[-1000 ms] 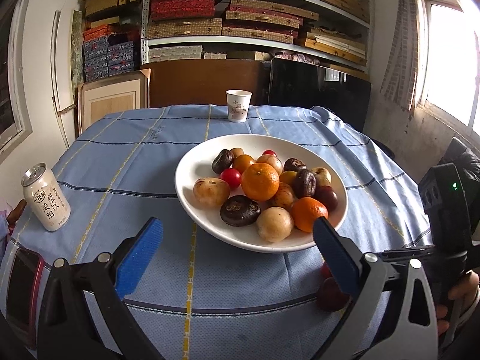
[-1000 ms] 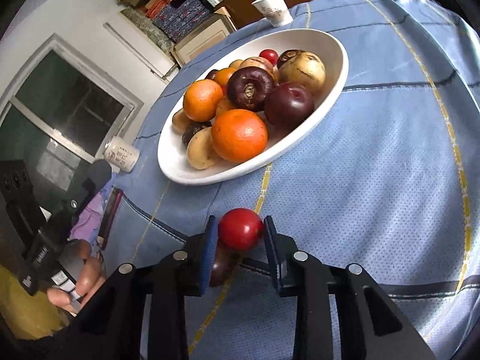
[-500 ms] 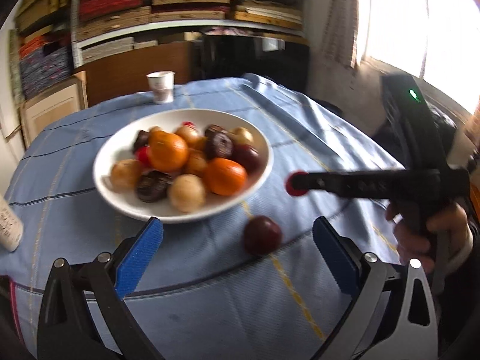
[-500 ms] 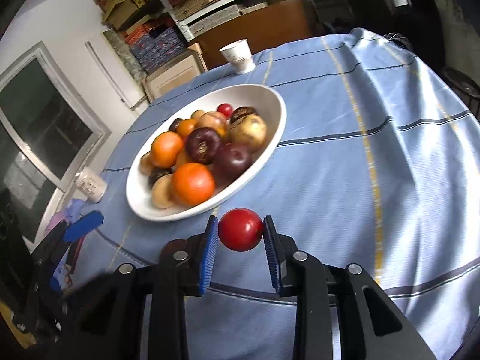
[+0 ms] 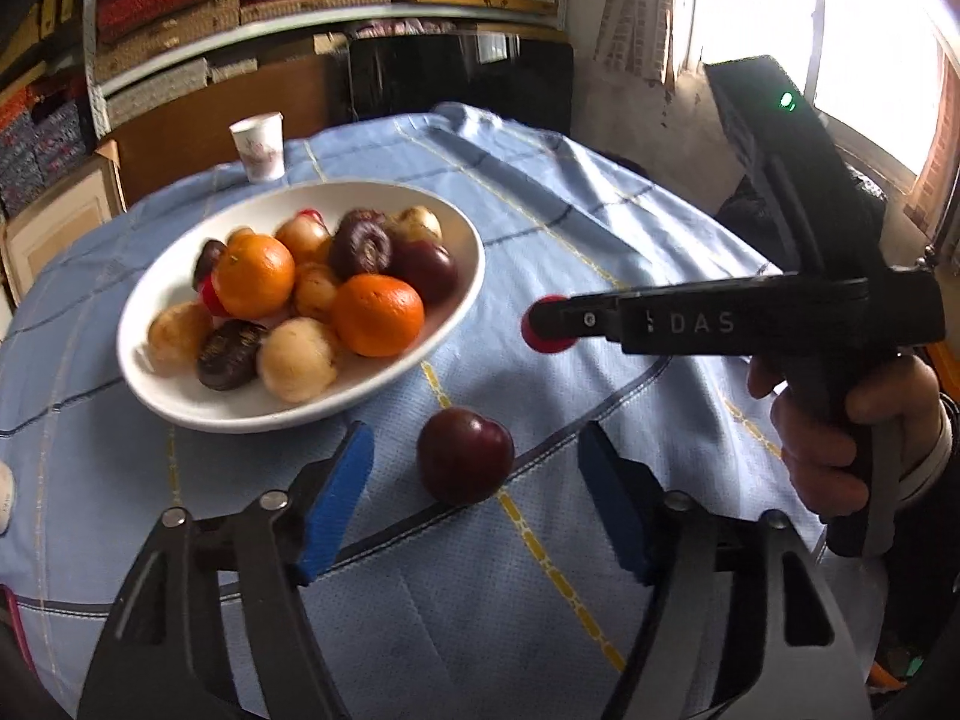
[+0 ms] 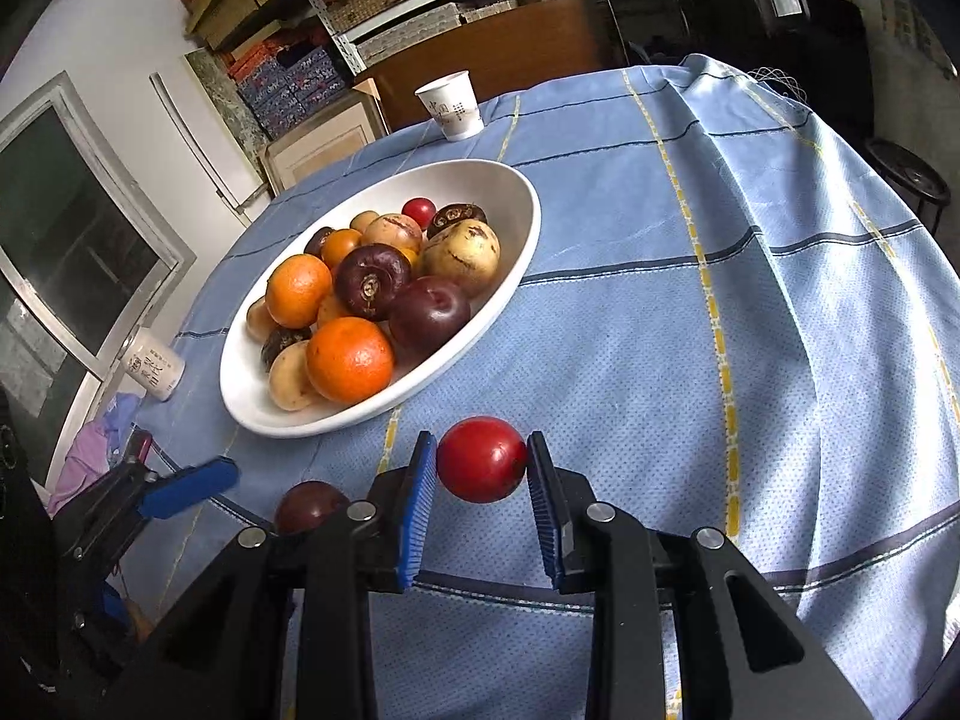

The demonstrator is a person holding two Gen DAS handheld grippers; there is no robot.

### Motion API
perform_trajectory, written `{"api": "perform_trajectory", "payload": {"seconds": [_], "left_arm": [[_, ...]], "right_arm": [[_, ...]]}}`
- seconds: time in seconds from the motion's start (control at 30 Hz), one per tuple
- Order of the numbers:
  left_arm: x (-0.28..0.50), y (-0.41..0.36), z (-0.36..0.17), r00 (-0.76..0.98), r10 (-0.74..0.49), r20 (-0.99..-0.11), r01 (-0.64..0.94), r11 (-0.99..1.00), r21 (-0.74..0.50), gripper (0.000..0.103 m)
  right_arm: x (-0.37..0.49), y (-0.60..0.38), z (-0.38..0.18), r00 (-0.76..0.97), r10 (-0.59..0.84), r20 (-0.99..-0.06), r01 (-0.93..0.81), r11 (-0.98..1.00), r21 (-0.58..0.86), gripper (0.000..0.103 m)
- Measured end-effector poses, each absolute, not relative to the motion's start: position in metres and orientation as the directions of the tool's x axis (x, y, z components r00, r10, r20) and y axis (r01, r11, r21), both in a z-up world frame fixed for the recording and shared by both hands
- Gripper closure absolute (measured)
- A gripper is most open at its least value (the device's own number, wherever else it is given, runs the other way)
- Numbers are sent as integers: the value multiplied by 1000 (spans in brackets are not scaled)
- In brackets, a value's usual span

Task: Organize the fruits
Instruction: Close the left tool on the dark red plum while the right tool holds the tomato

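Fruits are the business here: a small, round, dark purple plum (image 5: 465, 456) lies on the blue checked tablecloth (image 5: 600, 228) just in front of the white oval bowl (image 5: 462, 312) of oranges, plums and pale brown fruit, between the blue pads of the left gripper (image 5: 474, 498), whose jaws are closing but are not yet touching it. The right gripper (image 6: 482, 501) is clamped on a glossy red cherry tomato (image 6: 482, 459), held clear above the cloth. Both fruits look light, smooth-skinned and easily bruised, and likely to roll or squirt out of a pinch; I would take the plum across its widest middle, pads square to it, with gentle pressure. The left wrist view shows the plum whole and a person's hand (image 5: 840, 420) on the right gripper's handle; the right wrist view half hides the plum behind its own finger but shows the tomato's grip and a can (image 6: 153, 366) near the table edge.
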State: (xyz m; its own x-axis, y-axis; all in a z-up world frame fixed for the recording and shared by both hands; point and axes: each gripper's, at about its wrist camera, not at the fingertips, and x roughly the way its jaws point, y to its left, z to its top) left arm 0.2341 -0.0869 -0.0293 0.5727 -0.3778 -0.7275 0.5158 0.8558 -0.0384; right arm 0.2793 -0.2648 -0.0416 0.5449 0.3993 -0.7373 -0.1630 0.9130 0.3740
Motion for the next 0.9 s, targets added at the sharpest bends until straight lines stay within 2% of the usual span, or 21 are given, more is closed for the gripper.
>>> {"api": "perform_trajectory", "payload": {"seconds": [0.1, 0.43, 0.6, 0.67, 0.9], "left_arm": [[239, -92, -35, 542, -377, -751, 526, 849, -47, 47], [251, -99, -45, 520, -329, -789, 498, 867, -33, 47], [258, -102, -53, 496, -297, -816, 482, 876, -26, 61], [258, -101, -53, 493, -298, -817, 483, 875, -28, 63], [257, -102, -53, 497, -293, -816, 484, 875, -20, 64]], "right_arm": [[280, -266, -42, 539, 406, -738, -159, 909, 384, 72], [279, -265, -40, 548, 405, -732, -170, 911, 376, 72], [279, -264, -40, 548, 399, -735, -165, 913, 372, 72], [279, -264, -40, 548, 398, -736, -165, 914, 372, 72], [279, -265, -42, 546, 395, -739, -162, 915, 370, 72]]}}
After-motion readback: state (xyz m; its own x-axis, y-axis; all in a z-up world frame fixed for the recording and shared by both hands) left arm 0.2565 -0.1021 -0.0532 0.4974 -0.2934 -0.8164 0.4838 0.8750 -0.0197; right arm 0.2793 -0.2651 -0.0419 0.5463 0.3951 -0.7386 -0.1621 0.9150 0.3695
